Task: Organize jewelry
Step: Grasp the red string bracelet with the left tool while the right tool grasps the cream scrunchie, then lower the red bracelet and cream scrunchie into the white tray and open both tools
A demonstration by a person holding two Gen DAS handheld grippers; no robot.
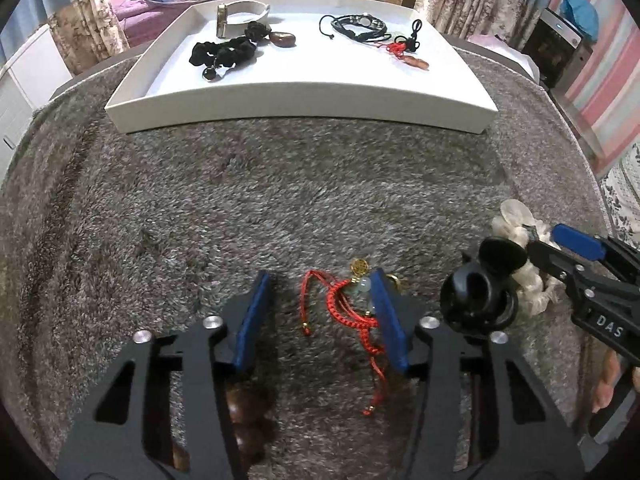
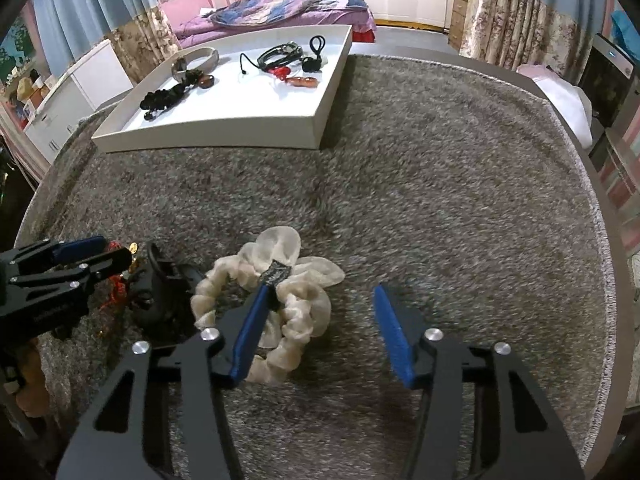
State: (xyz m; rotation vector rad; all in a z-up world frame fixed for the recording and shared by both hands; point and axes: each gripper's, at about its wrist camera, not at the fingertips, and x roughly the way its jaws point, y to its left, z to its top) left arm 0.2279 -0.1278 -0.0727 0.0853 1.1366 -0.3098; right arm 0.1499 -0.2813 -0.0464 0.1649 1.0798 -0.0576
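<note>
Red cord bracelet (image 1: 344,312) with pale bead and gold charm: lying on grey rug (image 1: 280,184), well short of white tray (image 1: 304,100), between the blue pads of left gripper (image 1: 320,320). Probably very light, limp, cord prone to snag in rug pile and dangle; best pinched at the knotted braid beside the bead, not the loose tails. Left jaws half-wide, straddling the cord, right pad touching or just beside the bead, no squeeze visible yet.

Cream scrunchie (image 2: 276,300): just right of the bracelet past a black hair claw (image 1: 476,296), also on the rug, far from the tray. Soft, squashy, light, non-fragile; any gathered fold should grip. Right gripper (image 2: 320,328) half-wide, left pad lying over the scrunchie, right pad on bare rug; not gripping.

Tray already holding dark hair ties, cords, a bangle.
</note>
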